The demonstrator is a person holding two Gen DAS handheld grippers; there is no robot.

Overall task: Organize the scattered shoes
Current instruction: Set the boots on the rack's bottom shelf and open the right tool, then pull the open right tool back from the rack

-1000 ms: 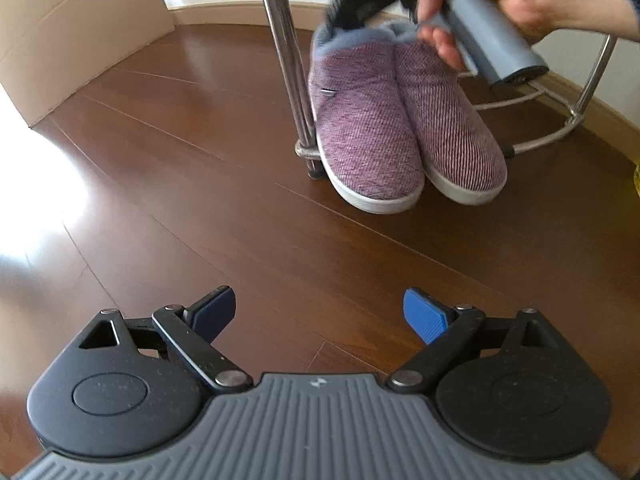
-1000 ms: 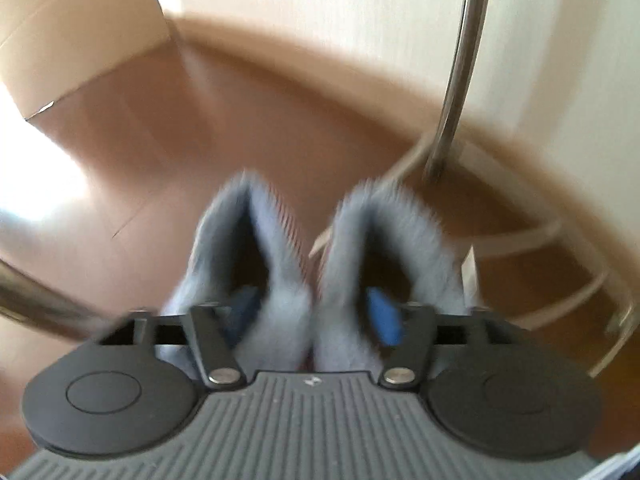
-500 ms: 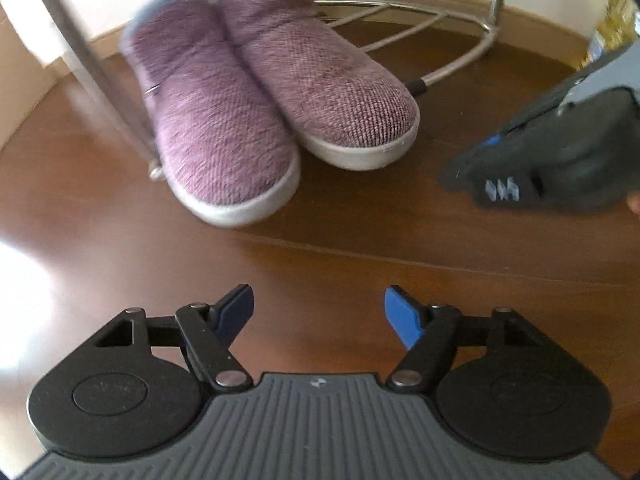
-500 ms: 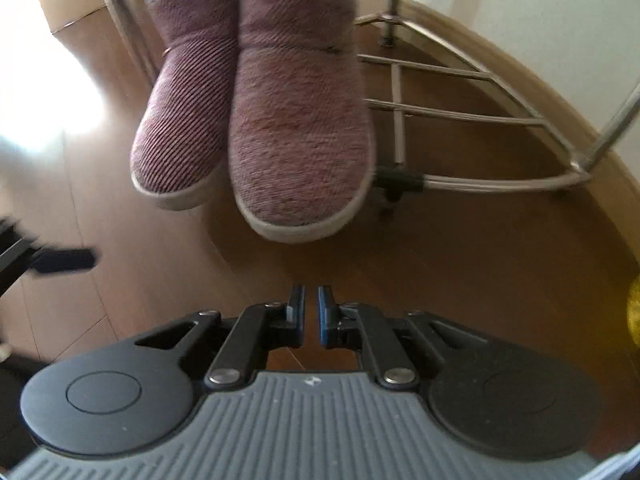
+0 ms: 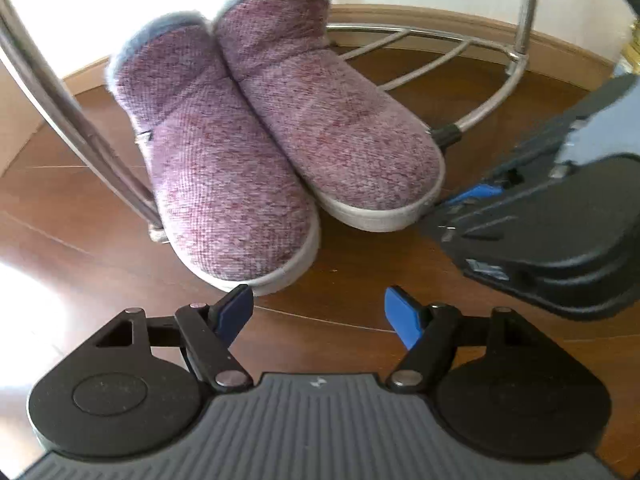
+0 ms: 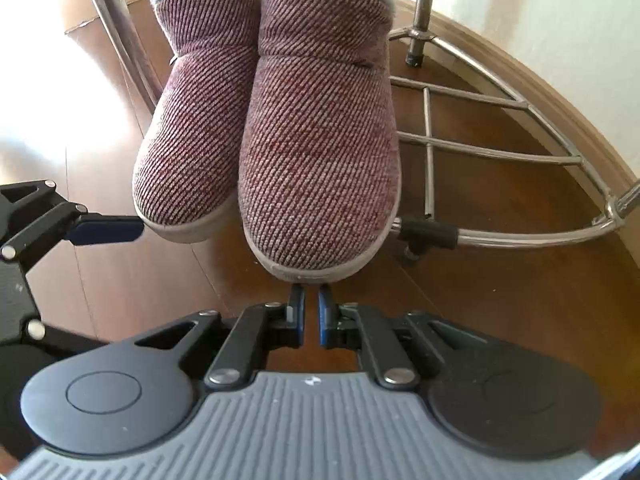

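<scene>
Pair of purple knit slippers (image 6: 276,136) sits side by side on the wooden floor (image 5: 340,280), heels back in a chrome rack (image 6: 500,152), toes pointing out at both grippers. Right gripper (image 6: 310,312) has its jaws pressed almost together on nothing, tips just short of the toe of the slipper nearest it. Left gripper (image 5: 318,312) has closed partway in the last second and now stands half spread, empty; its near pad sits right at the toe of the other slipper, contact uncertain. Risks, as judged from here: a forward nudge from the pinched right tips would skid that slipper on the smooth boards and knock the pair out of line; the rack's black-capped foot (image 6: 426,234), just off the slipper's outer side, could catch the sole and twist it. The left gripper's pad could drag its toe sideways. The two grippers are close and could collide. Soft knit uppers give poor purchase, so a shallow pinch may slip.
</scene>
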